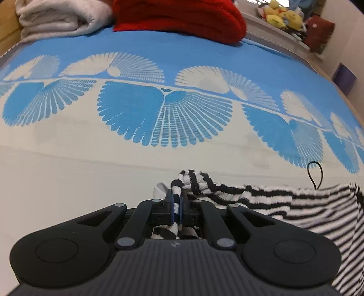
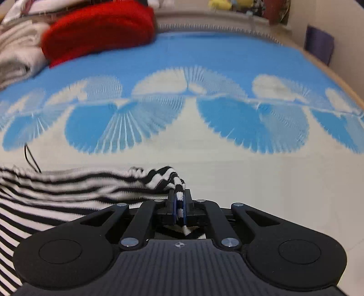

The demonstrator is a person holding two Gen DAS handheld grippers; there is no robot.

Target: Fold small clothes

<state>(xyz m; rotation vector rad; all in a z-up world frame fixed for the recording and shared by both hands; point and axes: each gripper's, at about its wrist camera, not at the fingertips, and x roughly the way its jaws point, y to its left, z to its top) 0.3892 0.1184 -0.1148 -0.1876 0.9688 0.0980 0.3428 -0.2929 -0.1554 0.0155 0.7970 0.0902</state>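
- The striped garment (image 1: pixel 284 202) is a soft knit in narrow black and white bands, with a thin black loop (image 1: pixel 315 175) standing up from its far edge.
- The left gripper (image 1: pixel 176 205) has its blue pads pressed together on a bunched corner of the garment; the cloth runs off to the right of it.
- The right gripper (image 2: pixel 179 202) is likewise clamped on the garment's other corner (image 2: pixel 168 176), with the cloth trailing to the left.
- The garment hangs stretched between the two grippers, over the cream near part of the bedspread (image 1: pixel 91 173).
- Beyond the garment, the bedspread turns blue with white fan shapes.
- At the far end of the bedspread lie a red blanket (image 1: pixel 182 20) and a folded white blanket (image 1: pixel 61 18).
- Only the left view shows yellow plush toys (image 1: pixel 282 16) clearly, beyond the red blanket; the right view is blurred.
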